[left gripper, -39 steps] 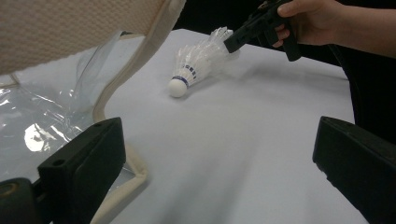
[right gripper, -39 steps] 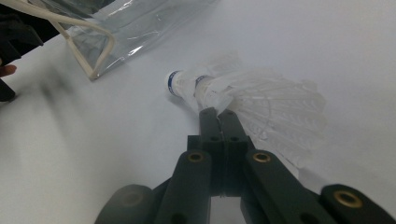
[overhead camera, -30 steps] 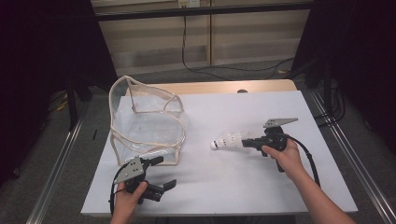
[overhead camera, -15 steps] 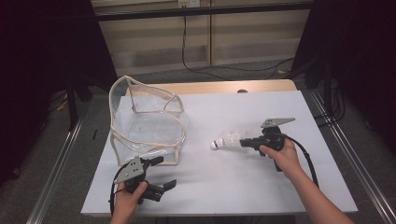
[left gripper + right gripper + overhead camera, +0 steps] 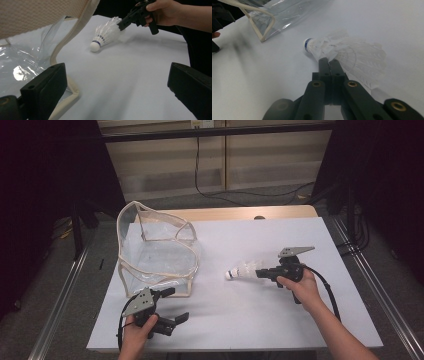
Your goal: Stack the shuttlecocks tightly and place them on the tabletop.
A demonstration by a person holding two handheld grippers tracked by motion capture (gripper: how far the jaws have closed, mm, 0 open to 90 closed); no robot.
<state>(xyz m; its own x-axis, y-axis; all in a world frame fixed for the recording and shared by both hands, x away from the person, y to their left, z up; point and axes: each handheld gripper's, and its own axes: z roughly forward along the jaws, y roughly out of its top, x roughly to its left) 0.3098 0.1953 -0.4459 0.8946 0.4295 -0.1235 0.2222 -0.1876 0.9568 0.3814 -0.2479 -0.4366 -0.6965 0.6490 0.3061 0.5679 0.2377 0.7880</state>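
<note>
The shuttlecock [image 5: 241,270] is lying on its side on the white counter [image 5: 250,320], cork end pointing toward the clear plastic bag [image 5: 155,252] and feather skirt toward the right hand-held gripper [image 5: 259,273]. That gripper's jaws are pinched all the way together on the edge of the feathers, which you can see best in the right gripper view, where the two black tips meet right at the skirt of the shuttlecock [image 5: 342,53]. So it's a thin grab on the flimsy part, not on the cork. If the plan is to drop it in the bag, I'd lift slowly and keep the cork hanging low so it doesn't swing or tear a feather loose. The left hand-held gripper [image 5: 175,306] sits near the front corner of the bag with its jaws spread wide and nothing in them; in its own view the cream-trimmed bag [image 5: 37,45] is just beside the left jaw. I'd use that one to hold the trim so the mouth stays open, because the bag looks floppy and the opening is slumped. Then bring the shuttlecock [image 5: 106,35] in cork first over the rim.
</note>
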